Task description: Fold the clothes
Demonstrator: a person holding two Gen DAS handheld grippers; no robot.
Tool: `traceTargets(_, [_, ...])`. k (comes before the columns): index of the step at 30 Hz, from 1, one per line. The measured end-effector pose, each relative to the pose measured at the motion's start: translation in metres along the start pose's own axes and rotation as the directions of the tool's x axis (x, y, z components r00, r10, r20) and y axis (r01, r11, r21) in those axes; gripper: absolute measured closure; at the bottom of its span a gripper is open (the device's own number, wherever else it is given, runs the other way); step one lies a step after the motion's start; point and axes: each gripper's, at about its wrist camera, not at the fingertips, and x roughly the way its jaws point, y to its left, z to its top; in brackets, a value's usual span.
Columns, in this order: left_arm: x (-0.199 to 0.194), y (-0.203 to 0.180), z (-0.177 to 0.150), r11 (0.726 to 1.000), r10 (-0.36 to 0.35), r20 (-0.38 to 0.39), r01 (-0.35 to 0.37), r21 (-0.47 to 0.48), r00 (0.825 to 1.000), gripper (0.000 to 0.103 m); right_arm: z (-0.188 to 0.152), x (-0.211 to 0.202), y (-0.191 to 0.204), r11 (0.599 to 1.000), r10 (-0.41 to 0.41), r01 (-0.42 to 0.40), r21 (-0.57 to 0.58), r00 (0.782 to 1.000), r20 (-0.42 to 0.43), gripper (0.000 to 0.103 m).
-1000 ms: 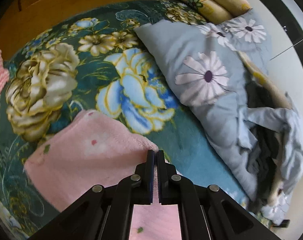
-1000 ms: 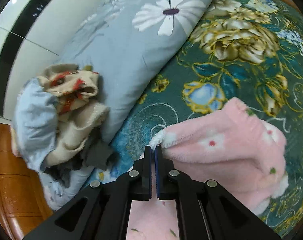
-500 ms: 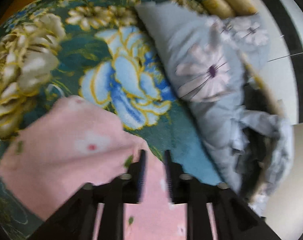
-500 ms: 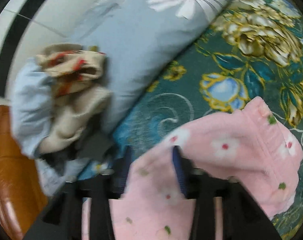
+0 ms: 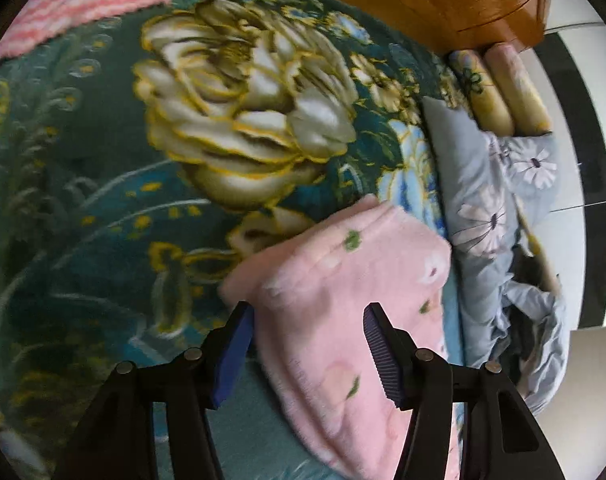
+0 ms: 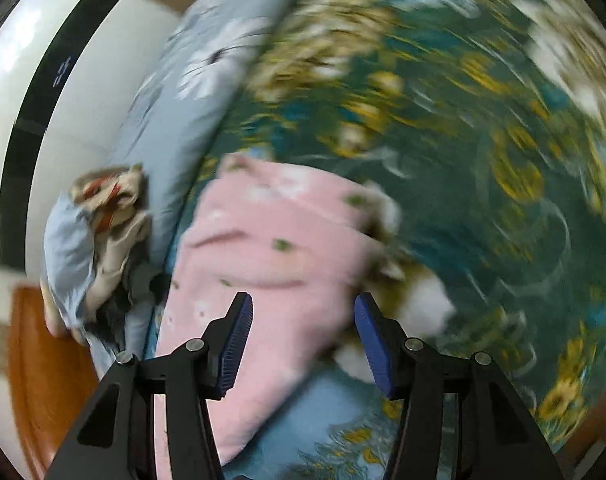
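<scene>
The left tongs (image 5: 307, 312) are released and their jaws are opening; the blue pads (image 5: 233, 356) stand apart at a middle width. The folded pink fleece garment (image 5: 343, 292) is seen between the pads, lying lower on the bed, and the pads do not press on it. The right tongs (image 6: 301, 306) are also released, with jaws opening to a similar width. The same pink fleece garment (image 6: 271, 248) shows between their pads, and no pad touches it as far as the blurred right wrist view lets me tell.

The garment lies folded on the green floral blanket (image 5: 103, 208) that covers the bed. Its right edge in the left wrist view lies just beside a light blue quilt with daisy print (image 5: 475, 200). At the far end of this quilt two rolled yellow pillows (image 5: 499, 92) lie against the wooden headboard (image 5: 443, 4). A heap of crumpled clothes (image 6: 103, 236), beige, red and pale blue, sits beside the quilt near the bed edge, close to the garment's left side in the right wrist view.

A pink striped cloth (image 5: 75, 4) lies at the far left corner of the blanket, well apart from the garment. Between them the blanket is open and flat, and this is the widest free room. On the quilt side the room is narrow.
</scene>
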Motion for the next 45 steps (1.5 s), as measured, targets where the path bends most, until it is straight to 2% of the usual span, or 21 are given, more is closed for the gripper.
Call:
traceTargets(1, [0.004, -0.002, 0.0, 1.0, 0.009, 0.003, -0.009, 0.002, 1.0, 0.046, -0.003, -0.001, -0.008, 0.999, 0.015, -0.015, 0.028, 1.0, 0.003, 0.048])
traceTargets(3, [0.011, 0.002, -0.002, 0.999, 0.022, 0.009, -0.022, -0.025, 1.0, 0.063, -0.008, -0.003, -0.019, 0.996, 0.048, -0.049, 0.07, 0.999, 0.01, 0.048])
traceTargets(4, [0.01, 0.005, -0.003, 0.999, 0.024, 0.017, -0.024, -0.039, 1.0, 0.066, -0.01, -0.004, -0.022, 0.995, 0.06, -0.061, 0.075, 0.998, 0.012, 0.048])
traceTargets(6, [0.01, 0.008, -0.006, 0.999, 0.03, 0.034, -0.028, -0.046, 0.999, 0.081, -0.014, -0.005, -0.023, 0.994, 0.08, -0.081, 0.071, 0.997, 0.015, 0.048])
traceTargets(9, [0.01, 0.01, -0.006, 0.998, 0.042, 0.04, -0.039, -0.054, 0.998, 0.089, -0.014, 0.006, -0.021, 0.992, 0.107, -0.107, 0.062, 0.994, 0.013, 0.047])
traceTargets(13, [0.008, -0.001, -0.004, 0.997, 0.065, 0.048, -0.062, -0.055, 0.997, 0.091, -0.011, 0.028, -0.026, 0.981, 0.157, -0.158, 0.111, 0.987, 0.022, 0.038])
traceTargets(14, [0.01, -0.002, -0.003, 0.996, 0.077, 0.042, -0.075, -0.05, 0.996, 0.09, -0.01, 0.034, -0.028, 0.979, 0.161, -0.163, 0.126, 0.987, 0.024, 0.034])
traceTargets(17, [0.01, 0.002, -0.005, 0.994, 0.096, 0.019, -0.094, -0.057, 0.995, 0.083, -0.005, 0.05, -0.03, 0.975, 0.163, -0.166, 0.146, 0.986, 0.028, 0.034])
traceTargets(19, [0.005, 0.008, -0.008, 0.993, 0.088, 0.009, -0.087, -0.084, 0.996, 0.07, 0.0, 0.058, -0.029, 0.976, 0.161, -0.164, 0.146, 0.986, 0.03, 0.034])
traceTargets(20, [0.002, 0.011, -0.009, 0.992, 0.081, 0.009, -0.08, -0.096, 0.997, 0.059, 0.002, 0.062, -0.028, 0.976, 0.163, -0.166, 0.145, 0.986, 0.031, 0.034])
traceTargets(23, [-0.003, 0.013, -0.012, 0.994, 0.076, 0.024, -0.074, -0.082, 0.997, 0.037, 0.009, 0.068, -0.019, 0.982, 0.138, -0.142, 0.125, 0.99, 0.035, 0.035])
traceTargets(25, [-0.001, 0.014, -0.012, 0.992, 0.112, 0.03, -0.109, -0.066, 0.993, 0.036, 0.012, 0.07, -0.01, 0.991, 0.087, -0.09, 0.102, 0.996, 0.039, 0.061])
traceTargets(26, [-0.001, 0.016, -0.012, 0.993, 0.101, 0.037, -0.098, -0.072, 0.994, 0.036, 0.014, 0.071, -0.005, 0.993, 0.058, -0.061, 0.097, 0.998, 0.036, 0.078])
traceTargets(29, [-0.002, 0.02, -0.011, 0.994, 0.062, 0.067, -0.056, -0.091, 0.996, 0.035, 0.019, 0.071, 0.004, 0.997, 0.029, -0.031, 0.077, 0.999, 0.036, 0.086])
traceTargets(31, [0.001, 0.017, -0.009, 0.995, 0.052, 0.07, -0.046, -0.089, 0.996, 0.037, 0.023, 0.066, 0.013, 0.997, 0.035, -0.038, 0.065, 0.999, 0.041, 0.088])
traceTargets(32, [0.002, 0.015, -0.009, 0.995, 0.048, 0.072, -0.041, -0.088, 0.996, 0.055, 0.025, 0.063, 0.018, 0.997, 0.04, -0.043, 0.06, 0.998, 0.043, 0.088])
traceTargets(33, [0.003, 0.014, -0.008, 0.996, 0.043, 0.074, -0.036, -0.086, 0.996, 0.086, 0.027, 0.06, 0.023, 0.997, 0.047, -0.05, 0.054, 0.998, 0.045, 0.089])
traceTargets(36, [0.001, -0.006, -0.003, 0.997, 0.039, 0.087, -0.032, -0.076, 0.995, 0.091, 0.036, 0.047, 0.047, 0.997, 0.071, -0.071, 0.008, 0.996, 0.052, 0.09])
traceTargets(39, [-0.021, -0.043, 0.008, 0.997, -0.076, 0.117, 0.08, -0.023, 0.99, 0.092, 0.046, 0.025, 0.08, 0.991, 0.124, -0.12, -0.062, 0.99, 0.064, 0.091])
traceTargets(42, [-0.055, -0.086, 0.022, 0.974, -0.212, 0.146, 0.198, 0.106, 0.966, 0.092, 0.053, -0.008, 0.113, 0.97, 0.204, -0.187, -0.154, 0.974, 0.101, 0.091])
traceTargets(45, [-0.08, -0.095, 0.026, 0.957, -0.251, 0.16, 0.219, 0.192, 0.955, 0.091, 0.053, -0.039, 0.118, 0.95, 0.266, -0.231, -0.212, 0.951, 0.157, 0.091])
